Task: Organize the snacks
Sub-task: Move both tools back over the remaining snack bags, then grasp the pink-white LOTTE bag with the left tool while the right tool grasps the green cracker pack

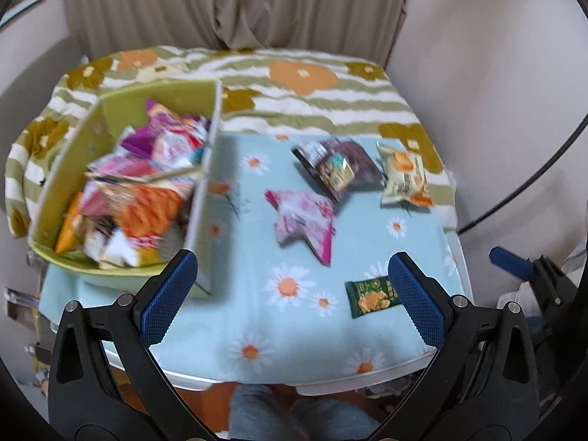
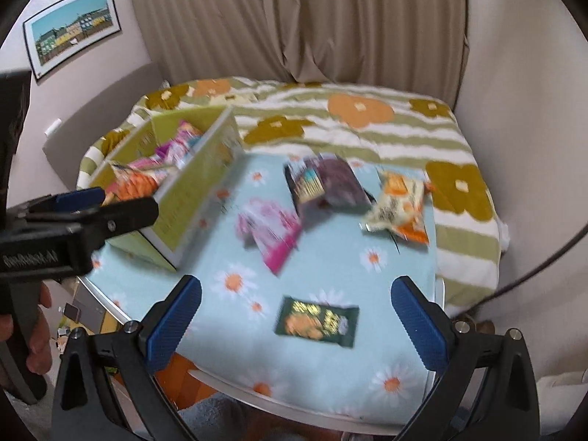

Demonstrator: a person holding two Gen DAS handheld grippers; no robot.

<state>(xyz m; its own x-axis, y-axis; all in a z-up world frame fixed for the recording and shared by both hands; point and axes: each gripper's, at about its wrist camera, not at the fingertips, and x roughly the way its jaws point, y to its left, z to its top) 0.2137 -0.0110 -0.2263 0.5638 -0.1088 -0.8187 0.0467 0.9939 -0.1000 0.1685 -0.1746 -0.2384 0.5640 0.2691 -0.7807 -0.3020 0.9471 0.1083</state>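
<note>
A green divided box (image 1: 161,99) (image 2: 191,180) at the table's left holds several snack packets. Loose on the daisy cloth lie a pink packet (image 1: 303,220) (image 2: 270,229), a dark purple packet (image 1: 336,169) (image 2: 325,183), a cream-and-orange packet (image 1: 404,176) (image 2: 398,207) and a small dark green packet (image 1: 369,296) (image 2: 316,321). My left gripper (image 1: 294,297) hangs open over the near table edge, beside the box, holding nothing. My right gripper (image 2: 297,325) is open too, its fingers on either side of the green packet, above it. The left gripper (image 2: 79,200) also shows side-on in the right wrist view, held by a hand (image 2: 36,334).
The table carries a light blue daisy cloth (image 1: 257,312) (image 2: 239,352). Behind it lies a striped floral blanket (image 1: 312,84) (image 2: 349,121), then a beige curtain (image 1: 239,3). A black cable (image 1: 533,180) runs along the right wall. The right gripper's fingertip (image 1: 511,262) shows at the right.
</note>
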